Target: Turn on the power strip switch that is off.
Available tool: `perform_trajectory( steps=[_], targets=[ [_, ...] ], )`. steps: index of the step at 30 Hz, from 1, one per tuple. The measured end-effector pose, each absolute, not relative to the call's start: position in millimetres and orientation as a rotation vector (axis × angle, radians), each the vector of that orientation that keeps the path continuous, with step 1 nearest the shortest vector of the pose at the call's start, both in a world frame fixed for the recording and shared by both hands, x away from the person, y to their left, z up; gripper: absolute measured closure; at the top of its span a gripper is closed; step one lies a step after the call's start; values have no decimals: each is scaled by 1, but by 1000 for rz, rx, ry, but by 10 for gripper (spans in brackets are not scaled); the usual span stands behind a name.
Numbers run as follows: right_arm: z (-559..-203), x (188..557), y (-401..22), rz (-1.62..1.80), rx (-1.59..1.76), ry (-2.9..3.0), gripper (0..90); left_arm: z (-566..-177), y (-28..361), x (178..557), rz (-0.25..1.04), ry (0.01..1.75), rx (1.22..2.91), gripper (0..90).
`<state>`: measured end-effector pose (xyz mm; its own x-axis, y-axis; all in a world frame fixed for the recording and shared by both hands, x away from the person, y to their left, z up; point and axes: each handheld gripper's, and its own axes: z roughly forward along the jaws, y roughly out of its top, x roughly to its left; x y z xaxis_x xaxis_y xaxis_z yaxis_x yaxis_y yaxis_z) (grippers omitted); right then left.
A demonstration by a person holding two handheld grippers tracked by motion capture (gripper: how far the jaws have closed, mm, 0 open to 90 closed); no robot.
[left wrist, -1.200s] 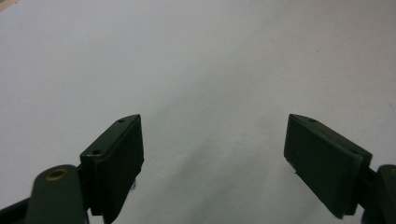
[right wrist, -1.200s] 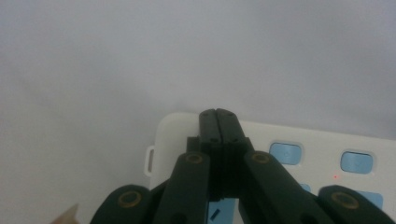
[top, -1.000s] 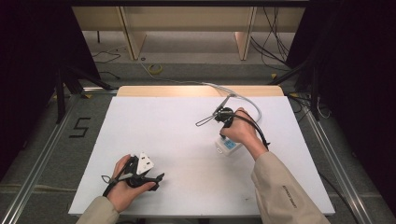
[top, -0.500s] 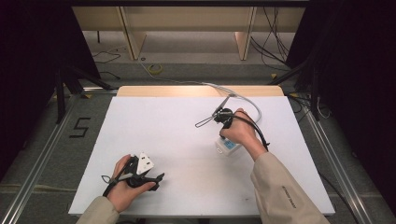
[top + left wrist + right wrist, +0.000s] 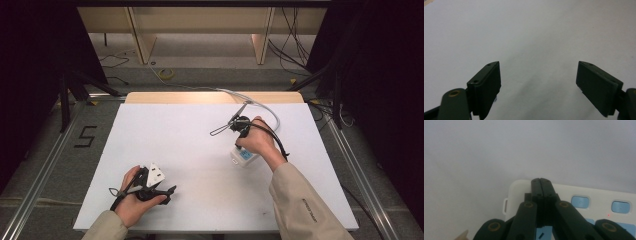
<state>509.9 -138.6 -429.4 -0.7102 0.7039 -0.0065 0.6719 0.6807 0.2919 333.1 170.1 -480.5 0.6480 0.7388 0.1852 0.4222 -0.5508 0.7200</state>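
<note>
Right gripper [image 5: 541,181] has its jaws fully closed with nothing between them, tips down on a white remote [image 5: 584,202] with pale blue buttons [image 5: 580,201], which sits on the right half of the white worktop [image 5: 200,140]. Looks like it's pressing or poking the remote, so next it'd need to line up on a button and push down gently. Left gripper [image 5: 537,82] is wide open and empty, parked at the near left.
</note>
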Motion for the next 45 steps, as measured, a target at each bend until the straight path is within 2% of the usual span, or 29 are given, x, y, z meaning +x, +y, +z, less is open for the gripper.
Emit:
perform_trajectory(
  steps=[35,45],
  targets=[
    [-430,505,-143,465,1096,2734,900,-481,170,333,631,902,2217,199],
    [-421,494,-161,627,1101,2674,836,-481,170,333,631,906,2216,199]
  ],
)
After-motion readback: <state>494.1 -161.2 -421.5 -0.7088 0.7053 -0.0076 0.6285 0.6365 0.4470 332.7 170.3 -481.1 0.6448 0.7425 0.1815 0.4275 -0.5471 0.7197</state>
